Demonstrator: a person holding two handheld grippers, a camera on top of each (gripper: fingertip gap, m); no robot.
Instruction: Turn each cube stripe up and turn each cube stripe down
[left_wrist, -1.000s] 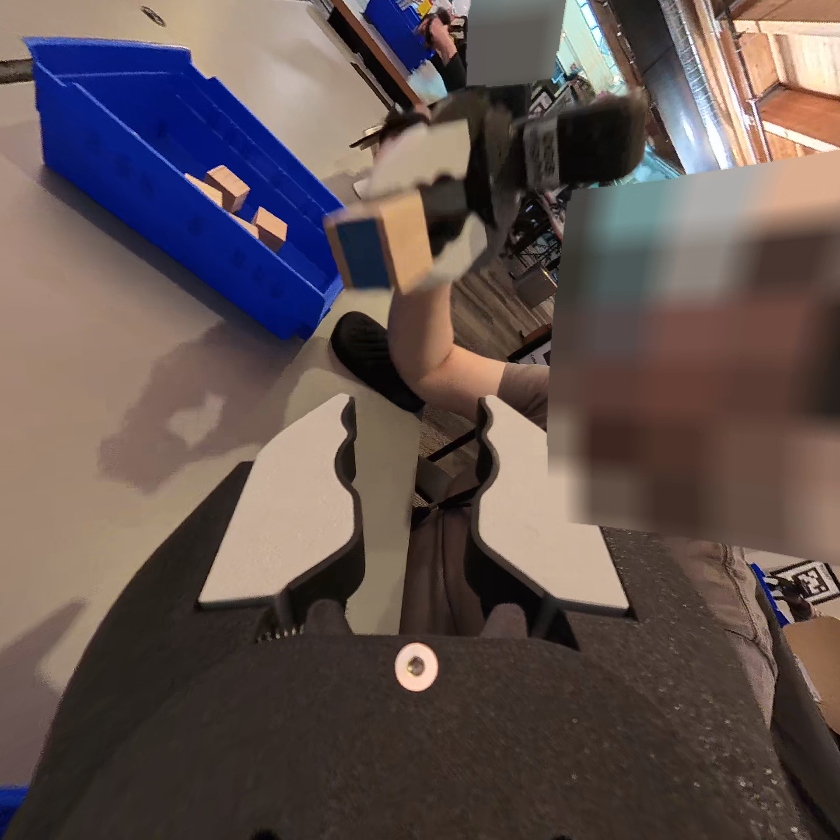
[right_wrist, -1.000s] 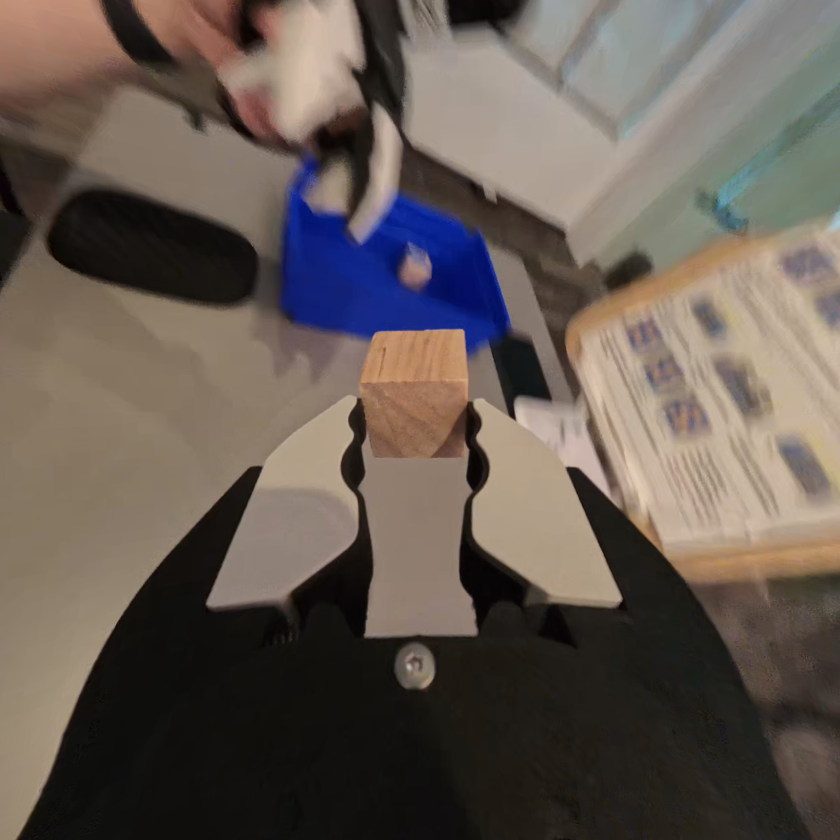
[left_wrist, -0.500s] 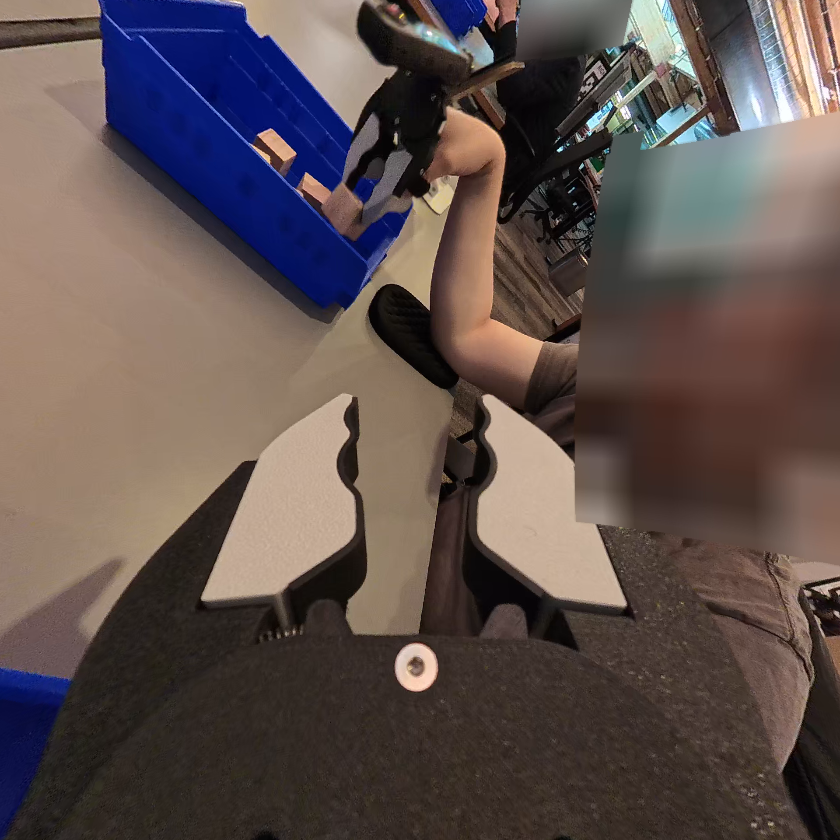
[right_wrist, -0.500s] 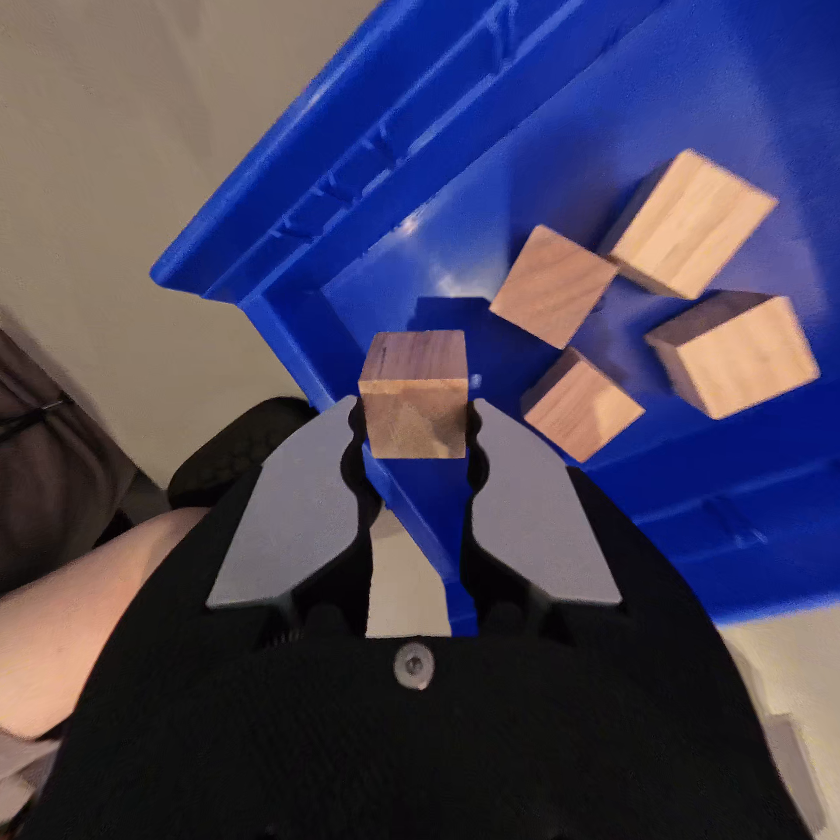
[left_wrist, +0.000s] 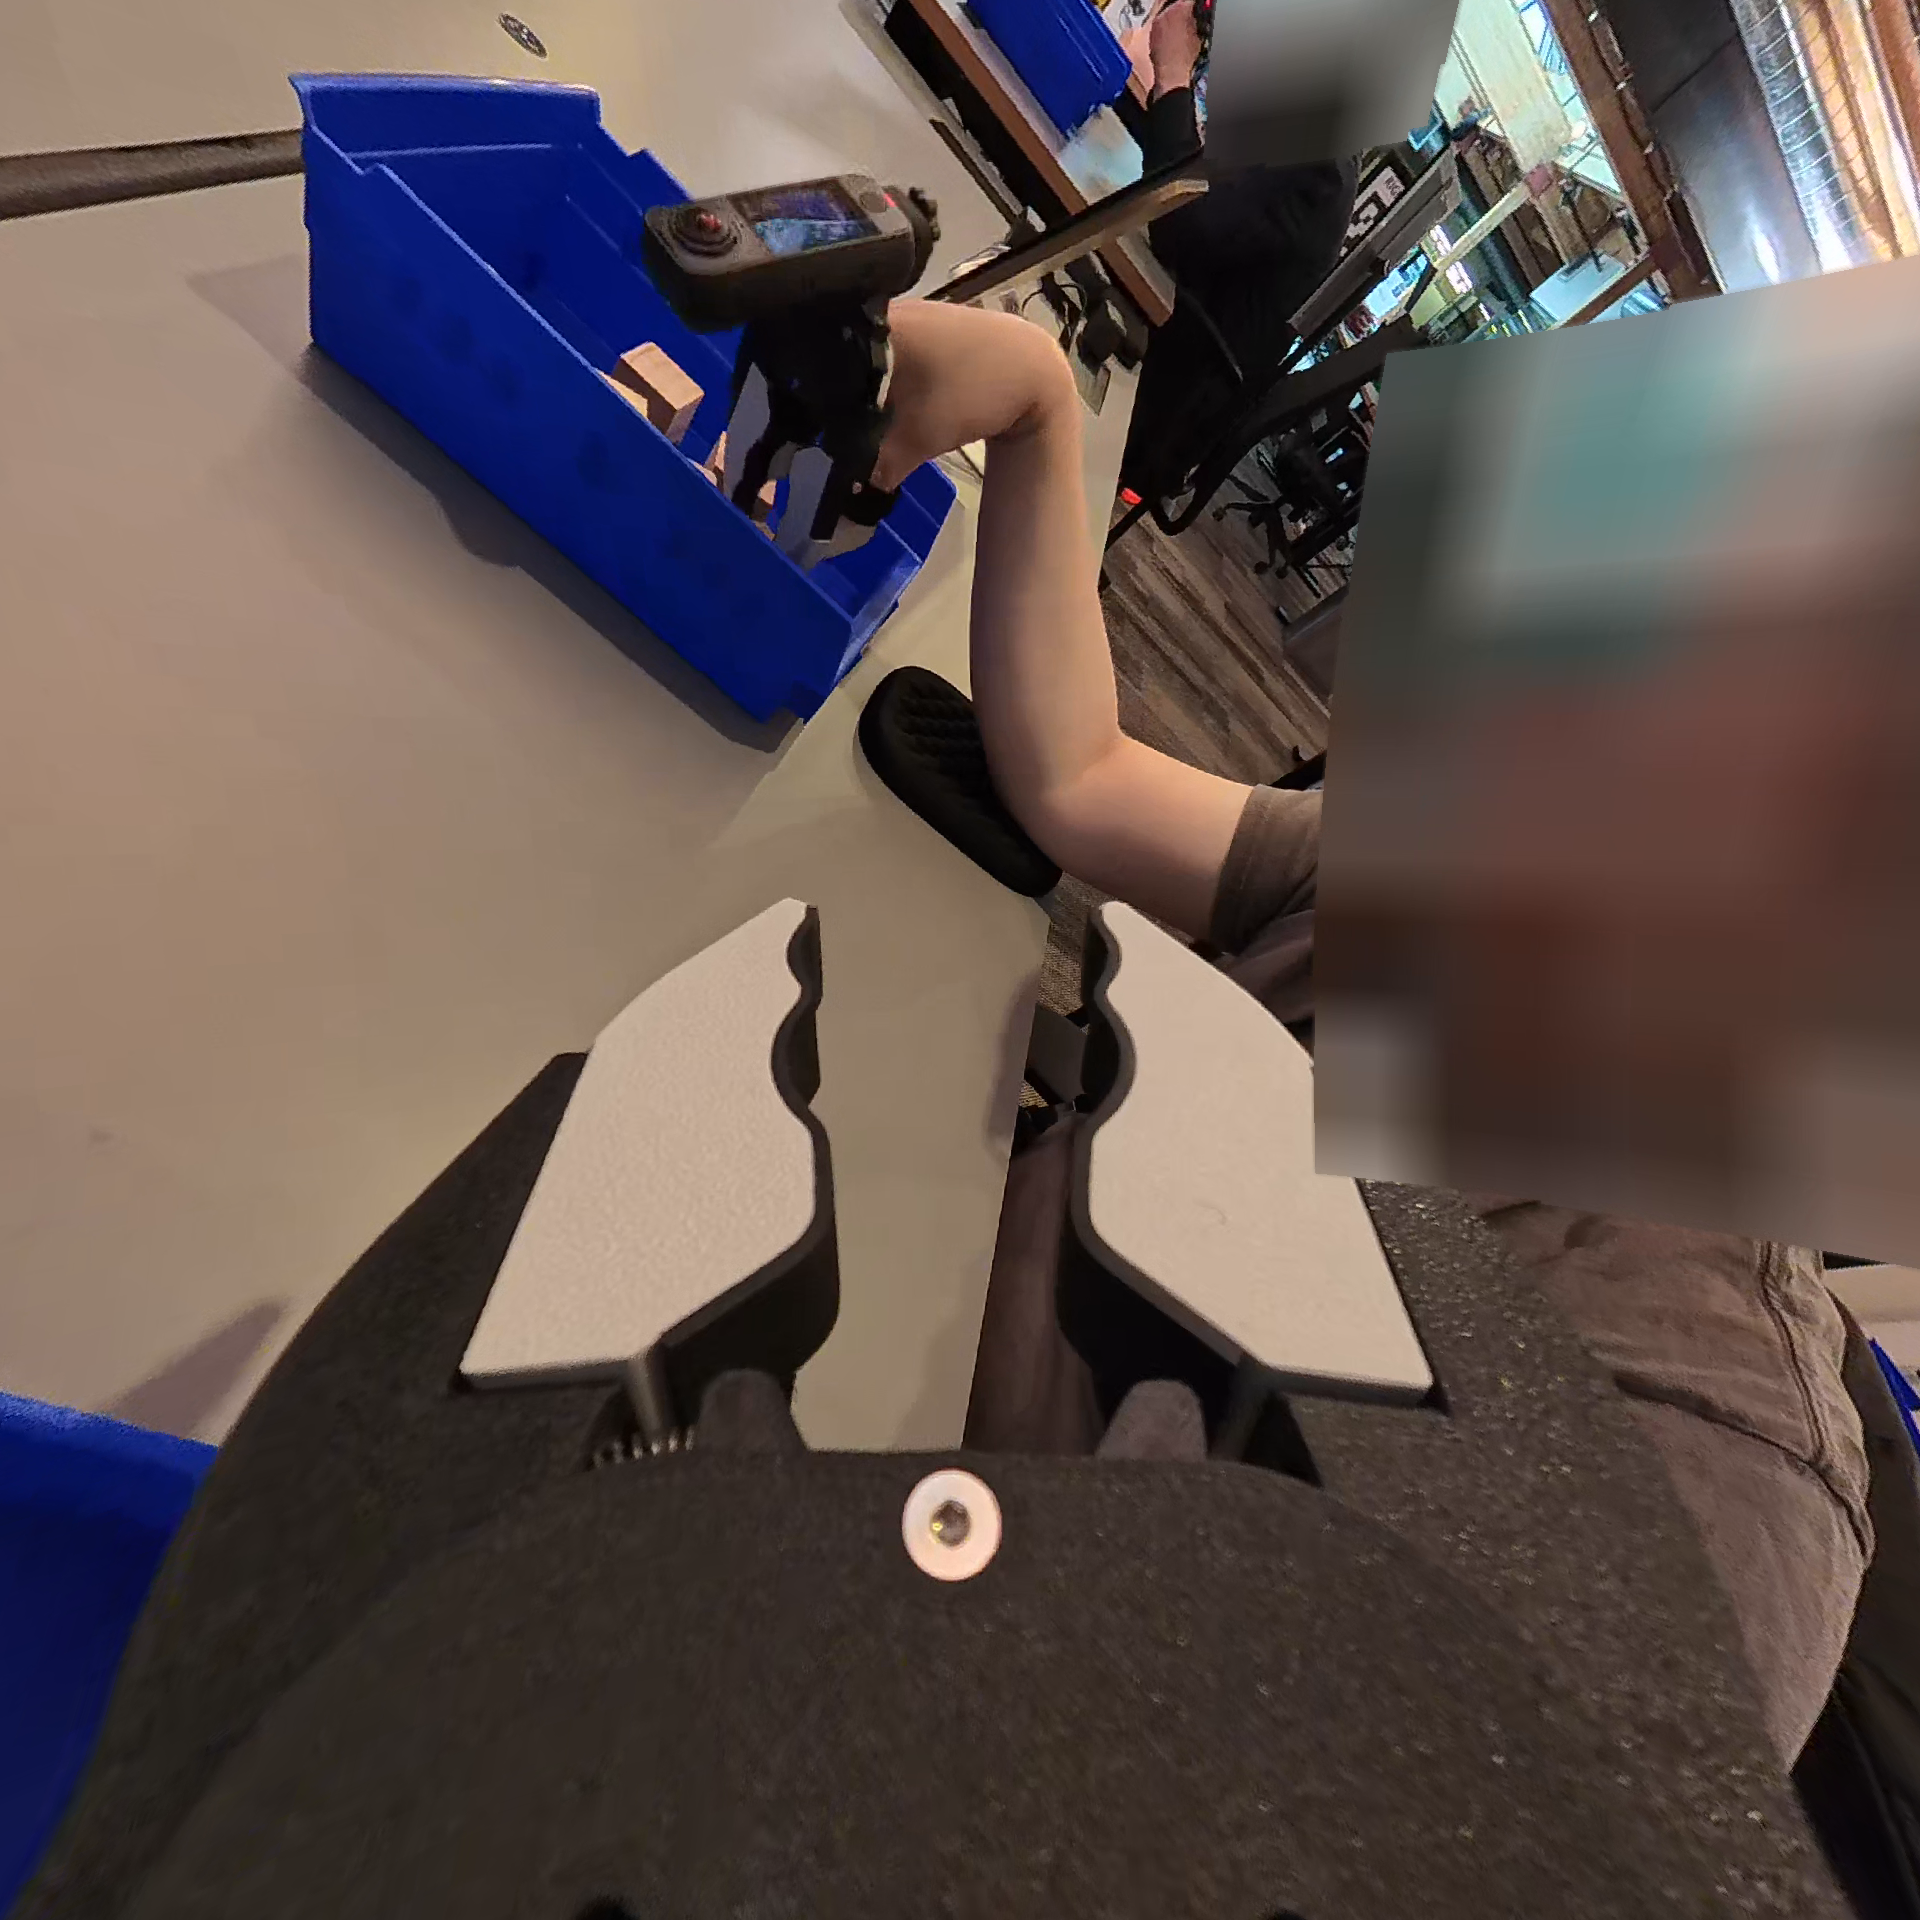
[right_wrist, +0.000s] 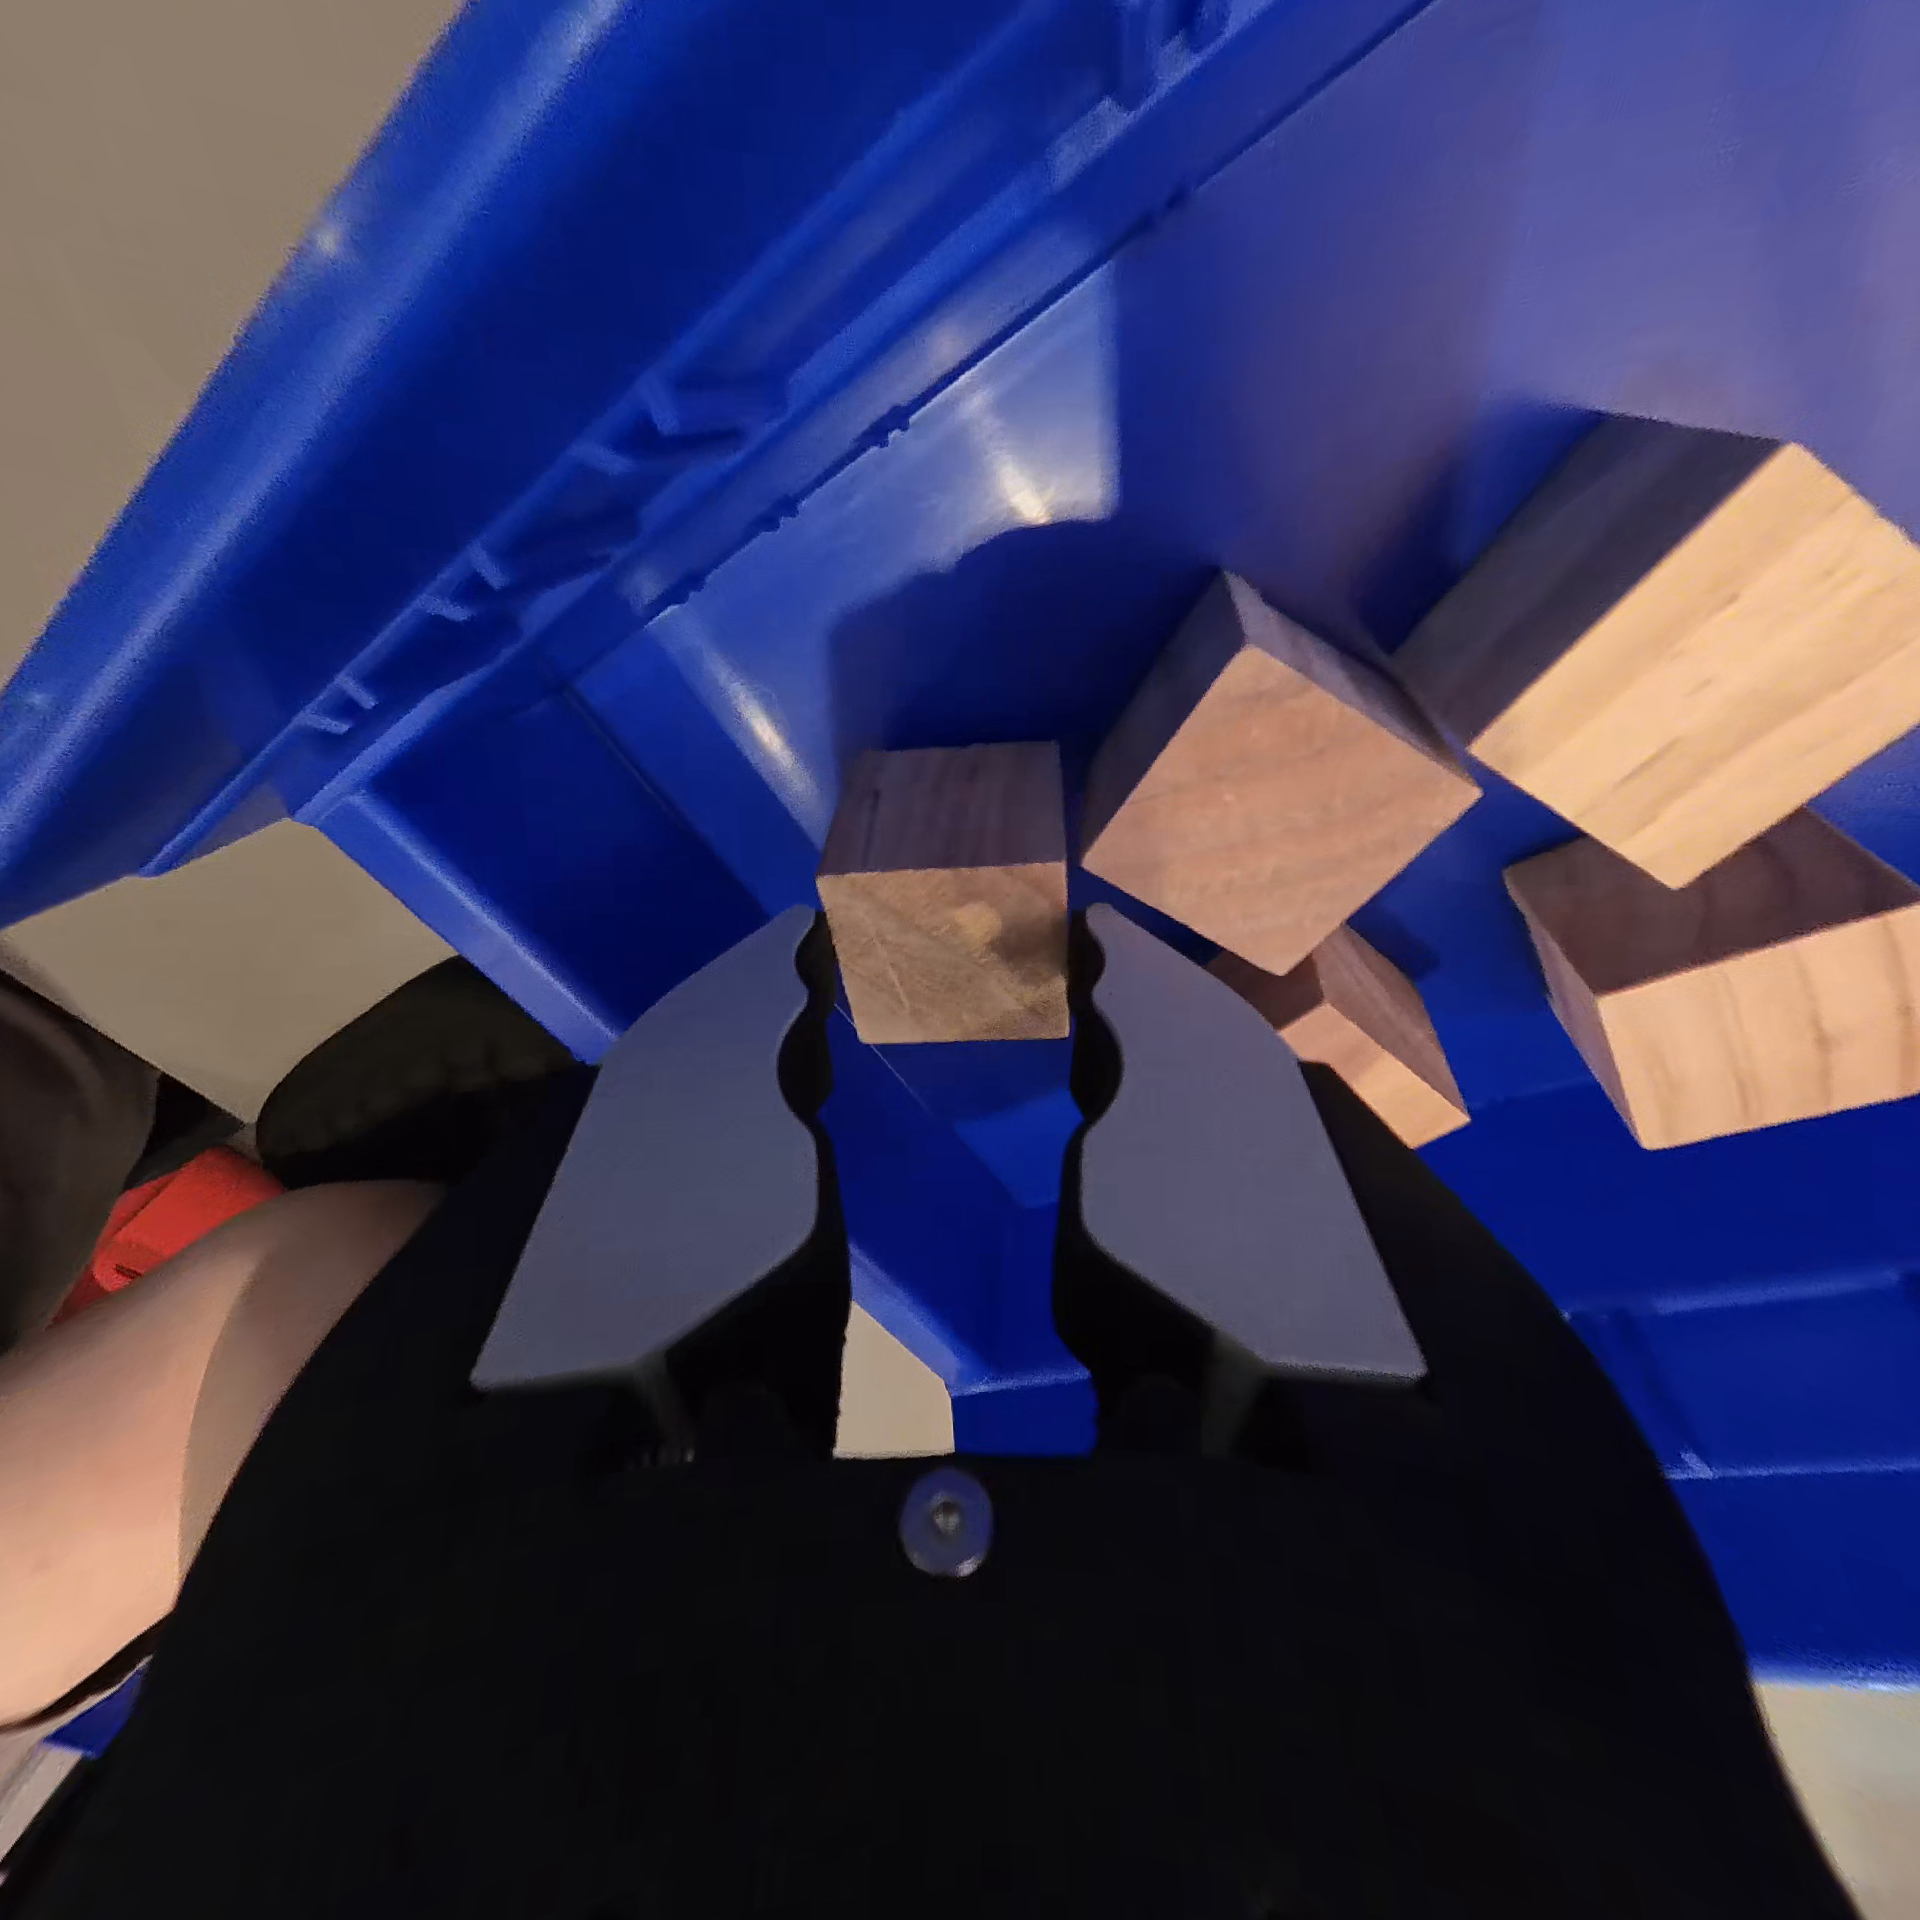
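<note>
My right gripper (right_wrist: 951, 914) is shut on a wooden cube (right_wrist: 951, 945) and holds it low inside a blue bin (right_wrist: 644, 312), near the bin's corner. No stripe shows on the cube's visible faces. Several other wooden cubes (right_wrist: 1273, 800) lie on the bin floor to the right of it. In the left wrist view the right gripper (left_wrist: 800, 499) reaches down into the same blue bin (left_wrist: 520, 416), where another cube (left_wrist: 660, 390) shows. My left gripper (left_wrist: 951, 925) is open and empty, held above the grey table (left_wrist: 312, 883) near its edge.
A black oval pad (left_wrist: 951, 779) lies at the table edge under the person's forearm (left_wrist: 1049, 623). A second blue bin's corner (left_wrist: 73, 1538) shows at lower left. A person sits close on the right, partly covered by a blurred patch.
My right gripper has swung over the blue bin and lowered the cube down into it, close to the other cubes. My left gripper stays open and has drifted only slightly.
</note>
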